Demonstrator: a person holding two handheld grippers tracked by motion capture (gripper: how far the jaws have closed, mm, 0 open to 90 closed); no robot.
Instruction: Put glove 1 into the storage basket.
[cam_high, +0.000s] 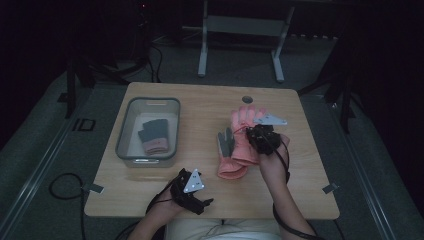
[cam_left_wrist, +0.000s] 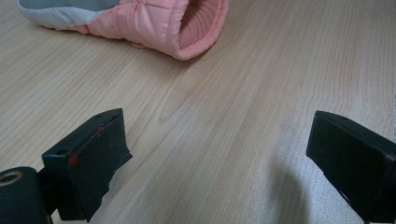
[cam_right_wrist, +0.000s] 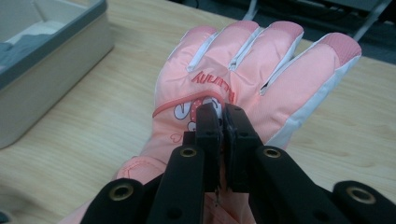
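Observation:
Two pink winter gloves lie right of the table's middle. One pink glove (cam_high: 243, 120) lies back up, with a cartoon print (cam_right_wrist: 252, 74). My right gripper (cam_high: 250, 132) rests on its back, jaws shut on a pinch of its fabric (cam_right_wrist: 222, 114). The other pink glove (cam_high: 227, 150) lies palm up beside it, showing a grey palm. Its open cuff (cam_left_wrist: 196, 28) faces my left gripper (cam_left_wrist: 219, 135), which stands open and empty just above the wood near the front edge (cam_high: 202, 200).
A grey bin (cam_high: 147, 102) stands at the left of the table with a grey and pink glove (cam_high: 154, 136) inside; its wall (cam_right_wrist: 56, 42) shows in the right gripper view. A round hole (cam_high: 247, 99) sits near the far edge.

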